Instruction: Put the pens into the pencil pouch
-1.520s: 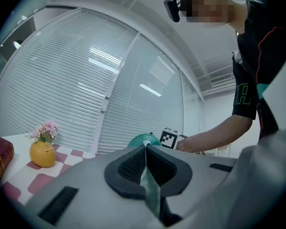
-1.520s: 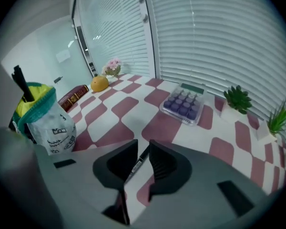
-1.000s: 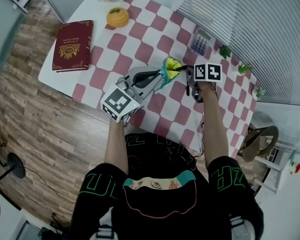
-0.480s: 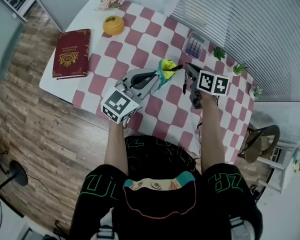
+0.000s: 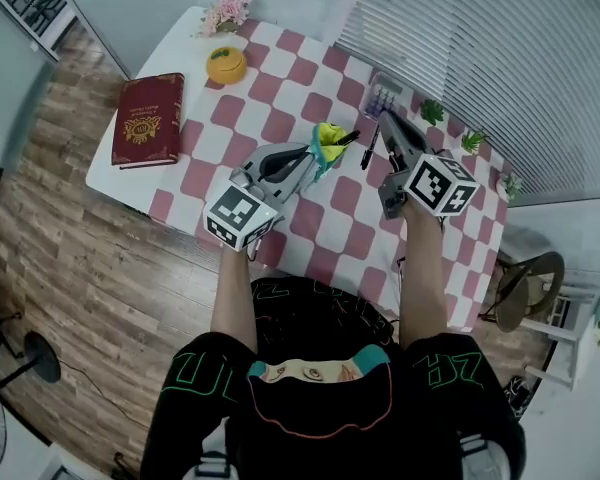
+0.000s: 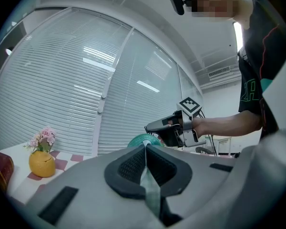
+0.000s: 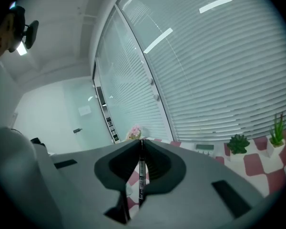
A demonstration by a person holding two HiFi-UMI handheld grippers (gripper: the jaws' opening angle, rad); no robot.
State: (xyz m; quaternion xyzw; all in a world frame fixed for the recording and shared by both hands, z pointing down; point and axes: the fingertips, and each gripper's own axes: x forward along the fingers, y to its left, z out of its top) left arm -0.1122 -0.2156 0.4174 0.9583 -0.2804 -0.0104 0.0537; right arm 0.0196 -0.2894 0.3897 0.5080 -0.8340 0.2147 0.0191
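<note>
Bright, even light; fisheye warp, dark corners.

Maroon hardback book (image 5: 148, 120): leathery cover, gilt stamping.
Red-and-white checked bench (image 5: 280, 118): smooth, matt.
Brown plank floor (image 5: 70, 258): wood grain.
Green-yellow pencil pouch (image 5: 330, 140): soft cloth.
Grey left claw (image 6: 146, 147): matt plastic, ribbed black pads (image 6: 129, 167).
Slim black pen (image 7: 141, 173): glossy plastic.

A dark red hardcover book (image 5: 148, 121) lies on the red-and-white chequered table (image 5: 280, 118) (left end), near a round orange pot (image 5: 226, 65).
</note>
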